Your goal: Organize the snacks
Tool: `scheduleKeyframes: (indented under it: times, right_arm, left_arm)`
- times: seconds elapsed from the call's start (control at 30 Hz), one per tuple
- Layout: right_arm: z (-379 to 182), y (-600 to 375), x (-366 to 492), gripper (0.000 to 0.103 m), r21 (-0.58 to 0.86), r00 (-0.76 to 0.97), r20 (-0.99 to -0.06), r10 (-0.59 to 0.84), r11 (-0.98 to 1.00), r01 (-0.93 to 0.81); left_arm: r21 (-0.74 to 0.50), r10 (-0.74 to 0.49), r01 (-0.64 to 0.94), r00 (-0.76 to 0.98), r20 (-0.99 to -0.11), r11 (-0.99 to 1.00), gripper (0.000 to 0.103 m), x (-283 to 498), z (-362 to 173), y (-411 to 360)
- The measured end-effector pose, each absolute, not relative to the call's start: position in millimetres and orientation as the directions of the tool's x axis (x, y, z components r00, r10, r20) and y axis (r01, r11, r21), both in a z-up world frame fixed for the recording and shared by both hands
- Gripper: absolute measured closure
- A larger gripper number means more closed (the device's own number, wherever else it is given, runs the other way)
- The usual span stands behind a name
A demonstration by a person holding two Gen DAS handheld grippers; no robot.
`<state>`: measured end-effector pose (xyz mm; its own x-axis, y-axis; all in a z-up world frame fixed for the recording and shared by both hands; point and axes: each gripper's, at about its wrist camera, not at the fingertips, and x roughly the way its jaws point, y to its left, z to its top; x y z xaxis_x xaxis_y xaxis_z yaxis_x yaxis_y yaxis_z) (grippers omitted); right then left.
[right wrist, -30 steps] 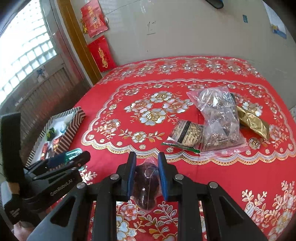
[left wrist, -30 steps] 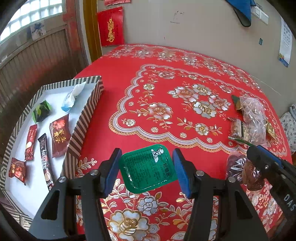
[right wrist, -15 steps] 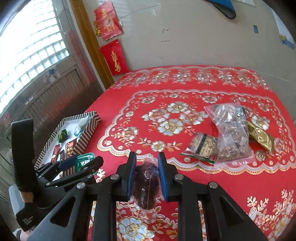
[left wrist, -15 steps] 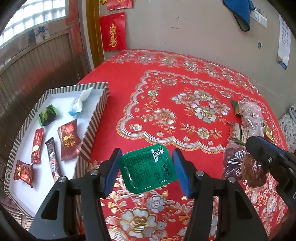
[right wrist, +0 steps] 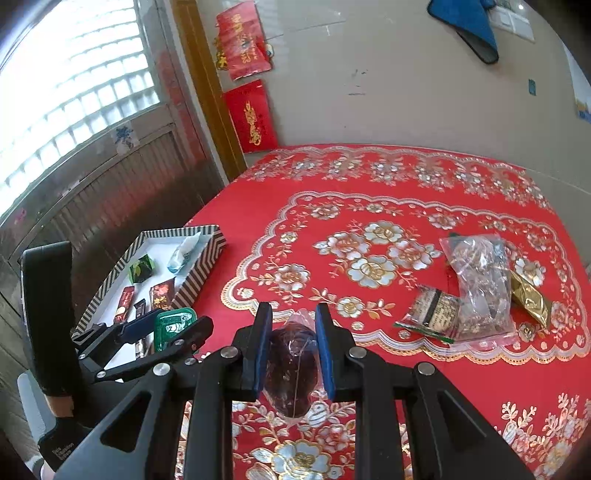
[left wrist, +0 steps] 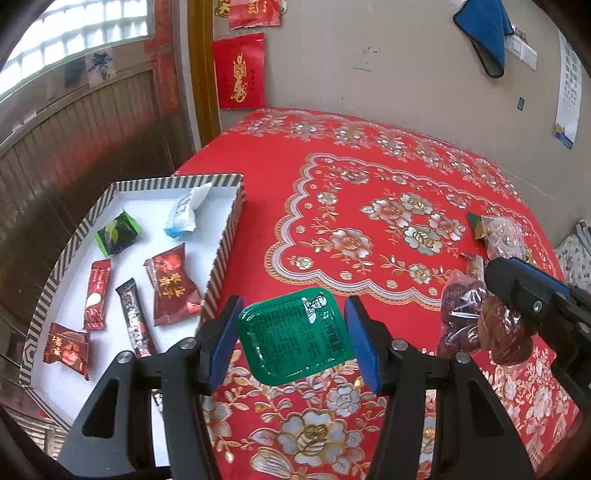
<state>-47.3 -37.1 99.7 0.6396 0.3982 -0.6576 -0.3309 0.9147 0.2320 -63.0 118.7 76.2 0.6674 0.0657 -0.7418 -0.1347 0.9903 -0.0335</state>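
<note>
Red floral tablecloth [left wrist: 369, 177], six snacks in one striped tray [left wrist: 221, 258]; left gripper [left wrist: 291, 338] clamping green sauce tub [left wrist: 295, 332], right gripper [right wrist: 291, 349] clamping wrapped dates [right wrist: 291, 373].

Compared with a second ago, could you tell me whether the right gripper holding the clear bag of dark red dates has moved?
Yes. The right gripper has lifted its date bag away from the red floral tablecloth, whose far edge now sits lower in its view.

Red flowery tablecloth [left wrist: 369, 177], red paper banners [right wrist: 251, 114] by the wooden door frame [left wrist: 201, 74], blue cloth [left wrist: 484, 33] hanging on the wall.
</note>
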Motion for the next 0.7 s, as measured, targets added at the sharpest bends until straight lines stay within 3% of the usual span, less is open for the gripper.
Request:
scheduleKeyframes:
  times: [0.7]
  right_arm:
    - [116.9,49.6,-50.6,0.08,0.186,0.595,-0.655,0.466,0.863,-0.471]
  left_arm:
    - [-0.047,0.152,-0.263,0.683,-0.715,0.964,0.045,-84.5,92.5,200.5]
